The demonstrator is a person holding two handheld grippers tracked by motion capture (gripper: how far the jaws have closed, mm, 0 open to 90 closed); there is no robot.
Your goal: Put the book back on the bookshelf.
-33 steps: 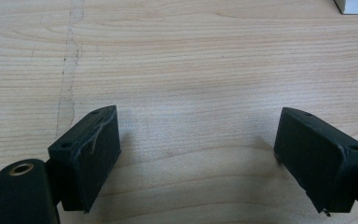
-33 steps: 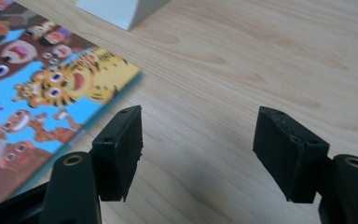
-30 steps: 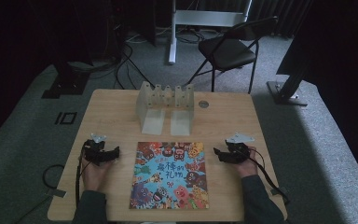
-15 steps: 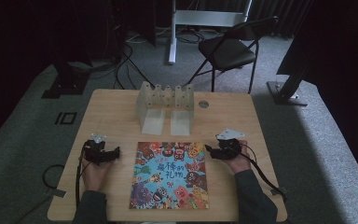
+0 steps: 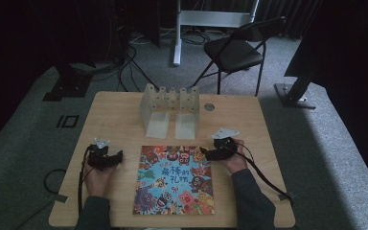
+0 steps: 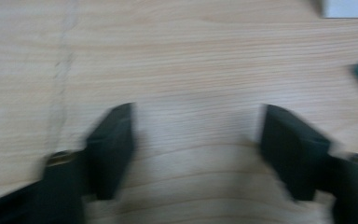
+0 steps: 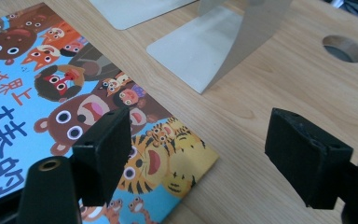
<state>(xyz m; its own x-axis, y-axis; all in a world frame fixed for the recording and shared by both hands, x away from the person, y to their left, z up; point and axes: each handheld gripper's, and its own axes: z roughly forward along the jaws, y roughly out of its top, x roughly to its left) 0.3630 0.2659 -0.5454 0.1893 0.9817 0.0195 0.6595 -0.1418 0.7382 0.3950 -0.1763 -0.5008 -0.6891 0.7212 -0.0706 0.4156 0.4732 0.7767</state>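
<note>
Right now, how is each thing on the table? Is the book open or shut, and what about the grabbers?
Picture book: shut, lying flat, cover up.
Right gripper: open, jaws just opening, nothing gripped, over the book's corner.
Left gripper: open, jaws just closing, only bare table between them.
Bookends: standing upright, holding no books.
Folding chair: unfolded, nobody sitting.

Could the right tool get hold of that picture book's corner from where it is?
Probably yes: the right tool hangs open right over the book corner, with nothing between them.
</note>
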